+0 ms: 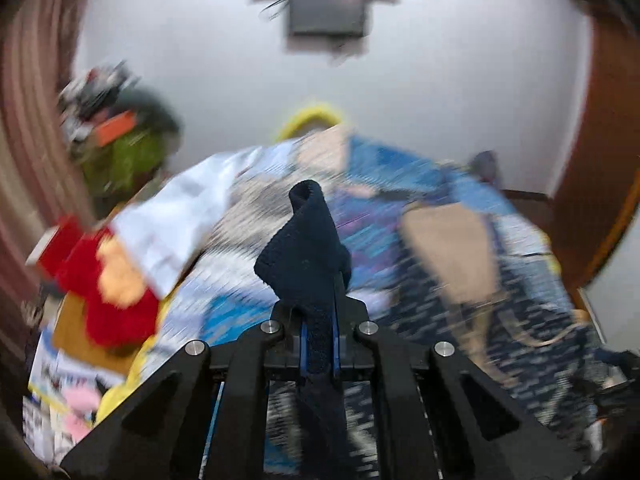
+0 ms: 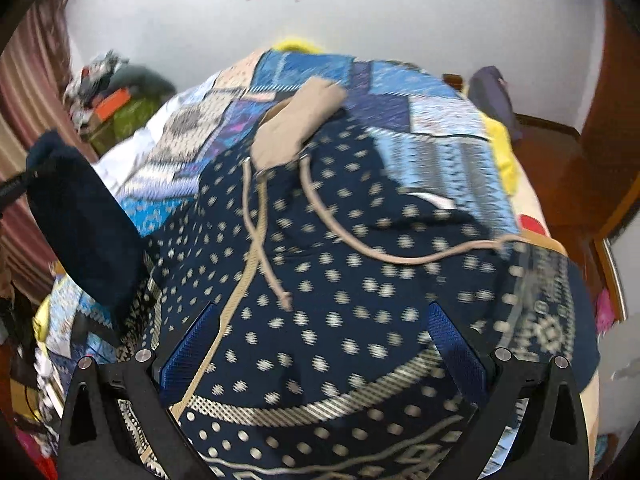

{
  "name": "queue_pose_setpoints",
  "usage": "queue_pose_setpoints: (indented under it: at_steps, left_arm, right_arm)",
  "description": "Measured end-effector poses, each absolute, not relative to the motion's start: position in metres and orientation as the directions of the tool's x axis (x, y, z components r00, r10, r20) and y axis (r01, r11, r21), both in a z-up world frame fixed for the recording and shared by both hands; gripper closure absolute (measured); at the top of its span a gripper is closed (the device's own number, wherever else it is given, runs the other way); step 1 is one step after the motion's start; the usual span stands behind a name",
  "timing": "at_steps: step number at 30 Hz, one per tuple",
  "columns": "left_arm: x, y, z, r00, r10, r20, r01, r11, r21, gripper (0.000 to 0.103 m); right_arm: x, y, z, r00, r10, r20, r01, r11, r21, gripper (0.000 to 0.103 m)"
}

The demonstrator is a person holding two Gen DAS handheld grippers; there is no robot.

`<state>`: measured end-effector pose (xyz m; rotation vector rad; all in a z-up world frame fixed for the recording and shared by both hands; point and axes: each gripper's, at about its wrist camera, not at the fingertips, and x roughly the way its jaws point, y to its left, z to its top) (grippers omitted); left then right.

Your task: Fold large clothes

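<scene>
A navy hoodie (image 2: 340, 280) with cream dots, a beige hood lining (image 2: 296, 120) and beige drawstrings lies spread on a patchwork bedspread (image 2: 440, 128). My left gripper (image 1: 319, 320) is shut on the hoodie's dark navy sleeve cuff (image 1: 308, 248), which sticks up between the fingers. That lifted sleeve (image 2: 84, 232) shows at the left of the right wrist view. My right gripper (image 2: 320, 344) is open and empty, its blue pads (image 2: 188, 344) spread just above the hoodie's body. The left wrist view is motion-blurred.
The bed fills the middle. A red and orange cloth (image 1: 116, 288) and a white sheet (image 1: 172, 216) lie at its left. A cluttered pile (image 2: 112, 92) stands far left by a curtain. A wooden door (image 2: 608, 120) is at right, a dark screen (image 1: 326, 8) on the wall.
</scene>
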<state>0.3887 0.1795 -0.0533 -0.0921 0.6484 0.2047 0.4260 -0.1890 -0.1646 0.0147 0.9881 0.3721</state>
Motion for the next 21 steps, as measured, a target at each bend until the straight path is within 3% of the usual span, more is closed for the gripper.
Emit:
queue_pose_setpoints:
  at_steps: [8,15,21]
  left_arm:
    - [0.425,0.035,-0.035,0.807,-0.025,-0.590,0.032,0.999,0.001,0.096]
    - [0.443,-0.062,-0.104,0.686,-0.198,-0.700,0.223,0.973,-0.057,0.096]
    - [0.429,-0.118,-0.175,0.533,-0.234,-0.813,0.332,0.942,-0.053,0.095]
  right_arm:
    - [0.412,-0.254,-0.138,0.550,0.314,-0.774,-0.257,0.945,0.201,0.000]
    - [0.400,-0.296,-0.131,0.599,0.250,-0.761,-0.228,0.964,0.138,0.000]
    - [0.395,-0.314,-0.140,0.587,0.211,-0.782,-0.203,0.973,0.110,0.000]
